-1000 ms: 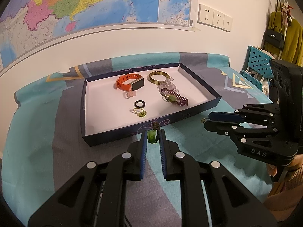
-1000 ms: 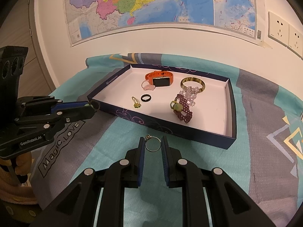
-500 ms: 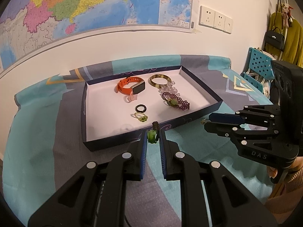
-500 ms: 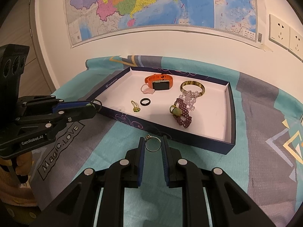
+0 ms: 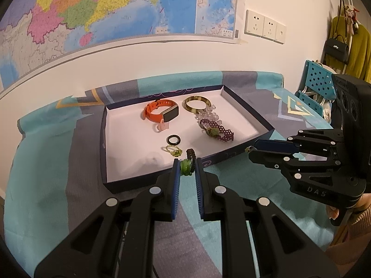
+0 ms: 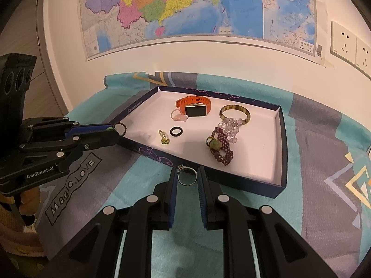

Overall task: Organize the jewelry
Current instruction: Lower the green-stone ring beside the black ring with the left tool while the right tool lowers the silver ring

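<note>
My left gripper [image 5: 186, 168] is shut on a green bead ring with a dark braided band [image 5: 188, 164], held above the front wall of the dark blue jewelry tray [image 5: 129, 181]. In the right wrist view that ring [image 6: 120, 128] pokes from the left gripper [image 6: 114, 131] at the tray's left wall. My right gripper [image 6: 187, 173] is shut on a silver ring [image 6: 187, 178], just in front of the tray's front wall [image 6: 208, 173]. In the left wrist view the right gripper [image 5: 251, 149] sits at the tray's right front corner.
In the tray lie an orange watch [image 5: 160, 113], a horn bangle [image 5: 196, 103], a clear bead bracelet [image 5: 208, 115], a purple beaded bracelet [image 5: 218, 132], a black ring [image 5: 174, 139], a gold-green ring [image 5: 174, 150] and a pink ring [image 5: 161, 127]. A patterned teal and grey cloth [image 6: 324, 162] covers the table.
Both grippers moved forward toward the tray with their rings still held. The left one now reaches over the tray's front wall.
</note>
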